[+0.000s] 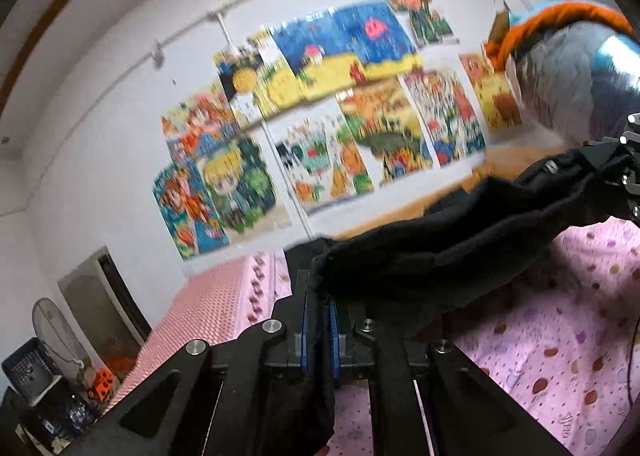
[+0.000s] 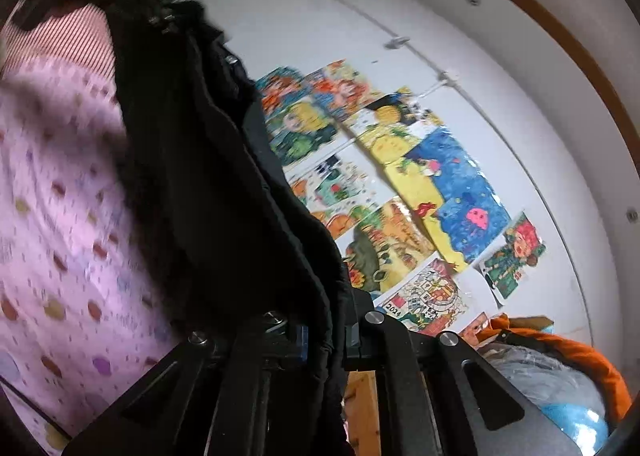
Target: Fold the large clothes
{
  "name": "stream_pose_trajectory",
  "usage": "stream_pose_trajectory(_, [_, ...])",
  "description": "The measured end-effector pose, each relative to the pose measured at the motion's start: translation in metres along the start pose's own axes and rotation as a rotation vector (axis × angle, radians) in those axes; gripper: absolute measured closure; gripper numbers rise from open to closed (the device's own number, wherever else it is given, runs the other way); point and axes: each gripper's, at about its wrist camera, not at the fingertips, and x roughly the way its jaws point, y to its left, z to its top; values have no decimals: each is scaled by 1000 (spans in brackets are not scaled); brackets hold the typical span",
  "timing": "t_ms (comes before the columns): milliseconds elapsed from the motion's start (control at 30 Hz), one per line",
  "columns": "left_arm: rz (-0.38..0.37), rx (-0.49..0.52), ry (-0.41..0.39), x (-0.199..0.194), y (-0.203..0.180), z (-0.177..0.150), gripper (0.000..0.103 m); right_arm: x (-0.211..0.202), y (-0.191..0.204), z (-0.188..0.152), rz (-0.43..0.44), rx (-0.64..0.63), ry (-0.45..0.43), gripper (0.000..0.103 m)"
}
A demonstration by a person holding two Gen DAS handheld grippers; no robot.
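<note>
So both the left tool [image 1: 320, 330] and right tool [image 2: 326, 340] are clamped on the black garment [image 1: 440, 244], probably soft, floppy; pinch the edges

One black garment [image 1: 440, 248] — two grippers [image 1: 320, 320].

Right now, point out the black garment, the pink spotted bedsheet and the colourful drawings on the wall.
black garment [image 1: 460, 240], left wrist view, stretched middle.
pink spotted bedsheet [image 1: 552, 340], left wrist view, bare patch.
colourful drawings [image 2: 452, 184], right wrist view, blue sheet.
</note>
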Motion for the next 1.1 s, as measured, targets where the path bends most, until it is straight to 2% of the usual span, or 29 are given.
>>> stream_pose_trajectory(267, [37, -27, -129, -39, 23, 30, 96, -30, -33, 24, -93, 36, -125, 97])
stream_pose_trajectory(400, [36, -12, -163, -36, 26, 46, 96, -16, -45, 30, -122, 33, -97, 97])
stream_pose_trajectory(500, [20, -14, -139, -10, 25, 51, 95, 7, -53, 29, -73, 85, -26, 97])
stream_pose_trajectory(633, [11, -12, -101, 22, 18, 51, 95, 39, -49, 22, -51, 59, 37, 97])
stream_pose_trajectory(833, [35, 14, -82, 72, 7, 55, 95, 85, -51, 18, -58, 21, 70, 96])
stream_pose_trajectory(1100, [10, 2, 3, 144, 4, 70, 95, 157, -53, 6, -40, 56, 107, 96])
